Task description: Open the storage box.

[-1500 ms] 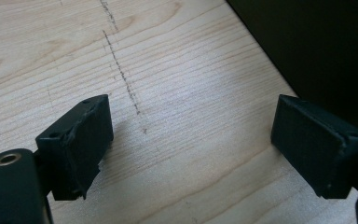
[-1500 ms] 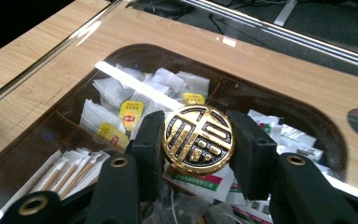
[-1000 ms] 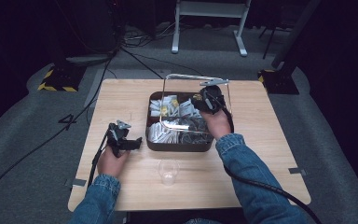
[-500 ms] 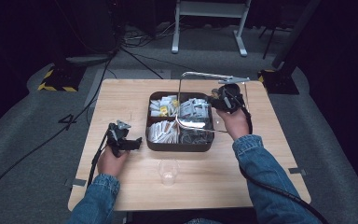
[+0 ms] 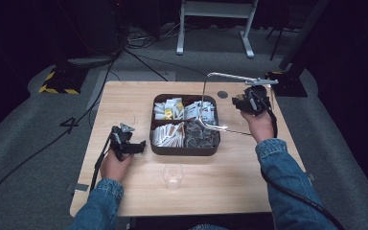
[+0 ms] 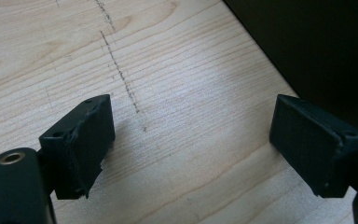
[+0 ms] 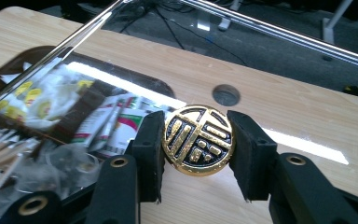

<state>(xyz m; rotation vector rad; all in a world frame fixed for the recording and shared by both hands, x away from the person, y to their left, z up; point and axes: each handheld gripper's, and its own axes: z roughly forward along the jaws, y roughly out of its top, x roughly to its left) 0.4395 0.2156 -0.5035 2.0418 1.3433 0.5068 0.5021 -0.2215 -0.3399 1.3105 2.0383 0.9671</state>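
A dark square box (image 5: 184,150) sits mid-table, its compartments full of sachets, packets and wooden sticks. Its clear lid (image 5: 230,77) hangs tilted over the box's right side, held by a round black-and-gold knob (image 7: 198,136). My right gripper (image 7: 196,156) is shut on that knob, one pad on each side. In the high view the right gripper (image 5: 252,99) is above the table's far right. My left gripper (image 5: 135,146) rests open on the wood left of the box, with only bare table between its pads (image 6: 81,140).
A clear plastic cup (image 5: 173,176) stands near the front edge, in front of the box. A round cable hole (image 5: 222,94) is in the wooden table (image 5: 124,100) behind the box. Cables trail across the dark floor around the table.
My right gripper has carried the clear lid to the right and slightly up, from over the box towards the table's right side. The left gripper has stayed still.
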